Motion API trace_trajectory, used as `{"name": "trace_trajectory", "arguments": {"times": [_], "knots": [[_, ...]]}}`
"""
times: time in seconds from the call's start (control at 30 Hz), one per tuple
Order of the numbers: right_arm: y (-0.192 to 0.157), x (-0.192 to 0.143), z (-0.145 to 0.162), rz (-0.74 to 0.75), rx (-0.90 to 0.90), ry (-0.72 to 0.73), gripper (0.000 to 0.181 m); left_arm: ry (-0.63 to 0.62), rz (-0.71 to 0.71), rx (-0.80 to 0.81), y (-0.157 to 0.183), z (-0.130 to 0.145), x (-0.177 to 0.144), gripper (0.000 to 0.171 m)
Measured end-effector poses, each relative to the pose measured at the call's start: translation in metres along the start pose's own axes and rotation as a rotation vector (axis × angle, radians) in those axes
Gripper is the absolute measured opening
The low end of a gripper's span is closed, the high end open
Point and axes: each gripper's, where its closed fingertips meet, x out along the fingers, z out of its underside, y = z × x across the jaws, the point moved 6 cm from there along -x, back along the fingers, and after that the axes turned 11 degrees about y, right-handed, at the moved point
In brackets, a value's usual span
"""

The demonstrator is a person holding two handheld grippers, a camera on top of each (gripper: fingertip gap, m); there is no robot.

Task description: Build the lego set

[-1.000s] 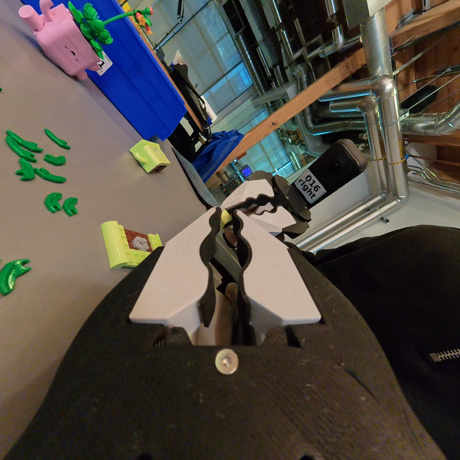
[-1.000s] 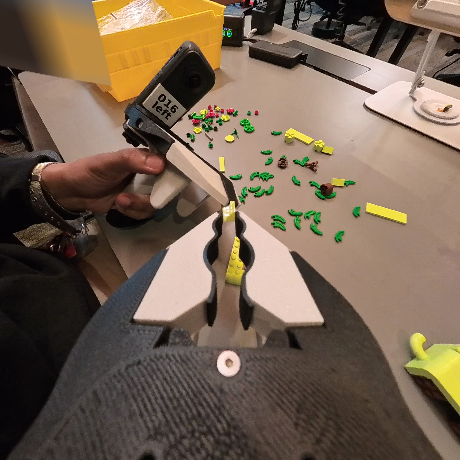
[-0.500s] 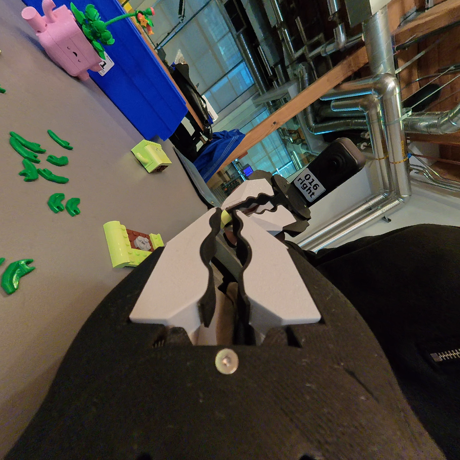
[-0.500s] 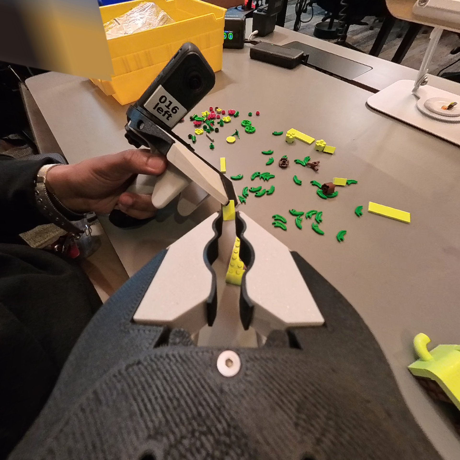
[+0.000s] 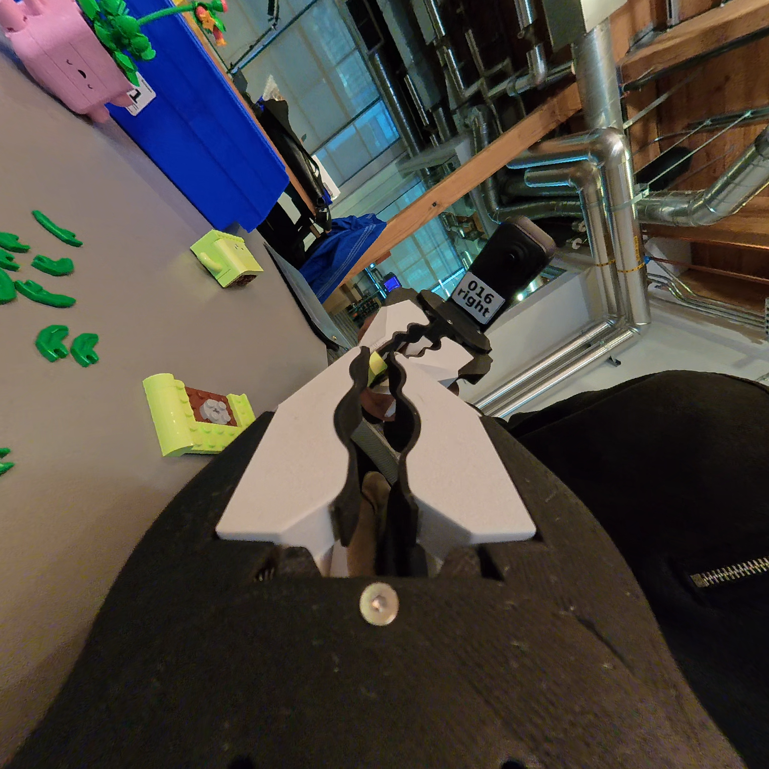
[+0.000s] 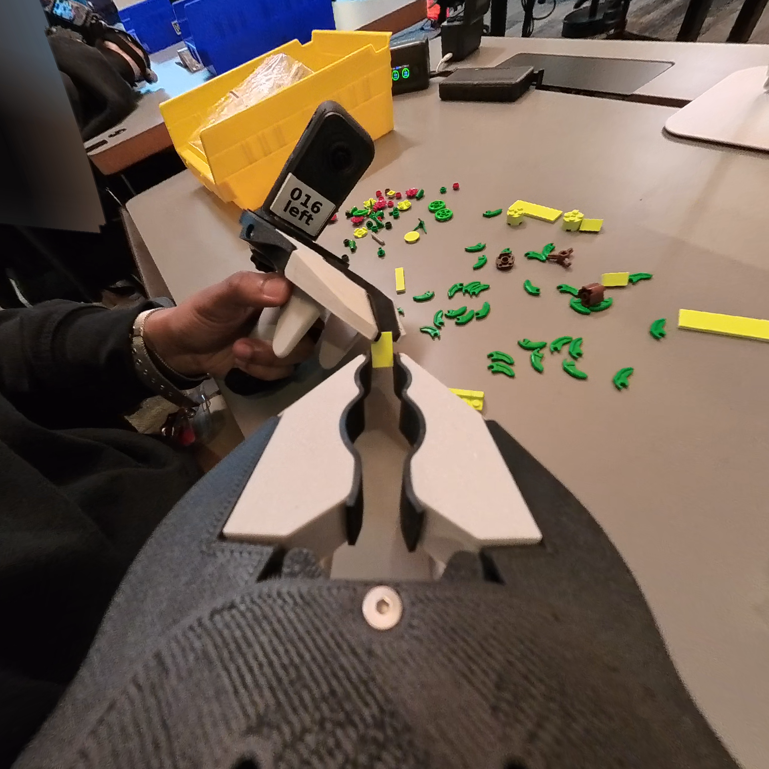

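A: Anything different from half a second back?

B: Yes. Gone from the slot of the right gripper point(image 6: 382, 360): the long lime studded plate point(image 6: 468, 397). Lying flat now on the grey table point(image 6: 582, 457), just beside the right finger, at about 4 o'clock from the tips. Jaws also visibly wider than before.

A: And between the tips?

B: Only a small lime tile point(image 6: 382, 351), upright, filling the gap edge to edge. Pinched or merely touched by the right jaws: cannot tell. Meeting it from 12 o'clock, the left gripper point(image 5: 376, 362), held in a hand point(image 6: 208, 324), jaws nearly closed and nipping the same tile at its top edge.

A: Meaning for the build?

B: Probably a slip or a release: plate and tile not joined, so likely a re-pick of the plate before pressing together.

A: Surfaces and shapes?

B: Tile smooth, glossy, thin, rectangular; likely slippery. Plate hard plastic, studded on top. Finger pads black, wavy, rubbery-looking; finger bodies matt pale grey.

A: Other parts?

B: Curved glossy green leaf pieces point(image 6: 537, 353) scattered at 1 to 2 o'clock. In the left wrist view, a lime-and-brown sub-build point(image 5: 195, 416) with a rounded edge, at 9 o'clock.
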Motion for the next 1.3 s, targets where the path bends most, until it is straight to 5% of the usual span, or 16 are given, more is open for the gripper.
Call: {"name": "trace_trajectory", "arguments": {"times": [0.27, 0.63, 1.3], "knots": [[0.006, -0.001, -0.002, 0.087, -0.087, -0.007, 0.008, -0.006, -0.044, 0.019, -0.003, 0.001, 0.0, 0.017], [-0.006, 0.004, 0.0, 0.163, -0.344, -0.05, 0.008, 0.005, -0.033, -0.016, -0.004, 0.002, 0.0, 0.007], [-0.017, -0.005, -0.009, 0.06, -0.57, -0.073, 0.018, 0.018, 0.05, -0.07, 0.001, -0.004, -0.005, 0.005]]}}
